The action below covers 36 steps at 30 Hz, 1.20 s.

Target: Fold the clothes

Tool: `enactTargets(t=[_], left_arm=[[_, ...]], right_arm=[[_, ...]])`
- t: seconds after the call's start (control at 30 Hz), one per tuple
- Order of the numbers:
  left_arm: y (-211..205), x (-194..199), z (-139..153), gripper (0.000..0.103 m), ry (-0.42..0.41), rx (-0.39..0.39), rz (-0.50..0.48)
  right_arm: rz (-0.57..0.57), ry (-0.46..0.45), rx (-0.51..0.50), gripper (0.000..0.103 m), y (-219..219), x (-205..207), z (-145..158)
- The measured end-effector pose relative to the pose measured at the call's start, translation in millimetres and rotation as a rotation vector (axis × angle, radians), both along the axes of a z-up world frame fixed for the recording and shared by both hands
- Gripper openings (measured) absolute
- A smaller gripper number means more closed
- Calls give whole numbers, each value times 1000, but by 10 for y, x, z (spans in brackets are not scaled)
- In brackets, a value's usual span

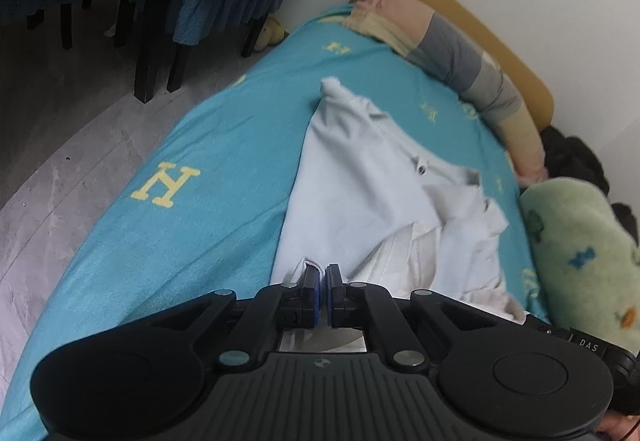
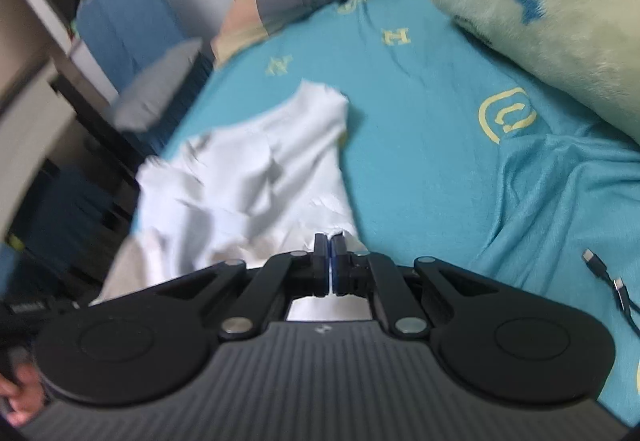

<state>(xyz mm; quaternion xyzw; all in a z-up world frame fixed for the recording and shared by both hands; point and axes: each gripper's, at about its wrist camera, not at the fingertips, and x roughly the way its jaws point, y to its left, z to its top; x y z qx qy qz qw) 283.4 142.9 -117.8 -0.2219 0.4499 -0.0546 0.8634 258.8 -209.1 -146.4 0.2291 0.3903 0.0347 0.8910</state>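
A white garment (image 1: 360, 185) with a small dark button lies crumpled and stretched on a teal bed sheet (image 1: 192, 145) with yellow letters. My left gripper (image 1: 323, 273) is shut on the garment's near edge at its left side. In the right wrist view the same white garment (image 2: 256, 169) spreads away from me over the teal sheet (image 2: 420, 161). My right gripper (image 2: 330, 245) is shut on its near edge. Both grips hold the cloth a little above the bed.
A long grey and beige bolster (image 1: 472, 69) lies along the yellow headboard (image 1: 460, 5). A green fleece blanket (image 1: 580, 249) sits at the right, also in the right wrist view (image 2: 540, 21). Charging cables (image 2: 612, 281) lie on the sheet. Dark chairs (image 1: 160, 21) stand on the floor.
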Motion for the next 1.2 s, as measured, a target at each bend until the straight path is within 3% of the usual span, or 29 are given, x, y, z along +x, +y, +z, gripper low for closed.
enactTargets(t=[0.07,0.13,0.2,0.33,0.37,0.4,0.47,0.5,0.67,0.83,1.0,1.2], left_arm=[[-46,-34,-5,10,-5,31,-20],[-83,-90,79,29,-25,33,-41],[-140,-190,223,55,-62,46,-58],[-330,-489,615,74,-141,123,-100],[-371,-585,718,78,-162,133,-111],[-412,-687,819,80,-186,143,-122],[-499,-907,1010,81,-231,176,-144],[-543,-1017,1097,82,-248,196,-153],[-652,-1557,1383,87,-319,221,-176],[-714,-2042,1369,89,-362,215,-181],[-767,-2333,1195,90,-383,240,-183],[-807,-2403,1035,90,-380,231,-191]], right_arm=[[15,15,-38,6,38,42,-100],[16,11,-52,7,73,-5,-52],[21,-8,-85,7,116,-78,53],[68,-35,-155,10,247,-281,344],[75,-43,-166,18,276,-345,428],[78,-56,-169,41,297,-422,514],[86,-97,-174,70,359,-582,693],[93,-120,-178,72,391,-669,785],[128,-200,-211,71,557,-1114,1157],[104,-271,-196,71,630,-1586,1305],[79,-330,-198,71,641,-1985,1175],[71,-316,-197,71,614,-2075,974]])
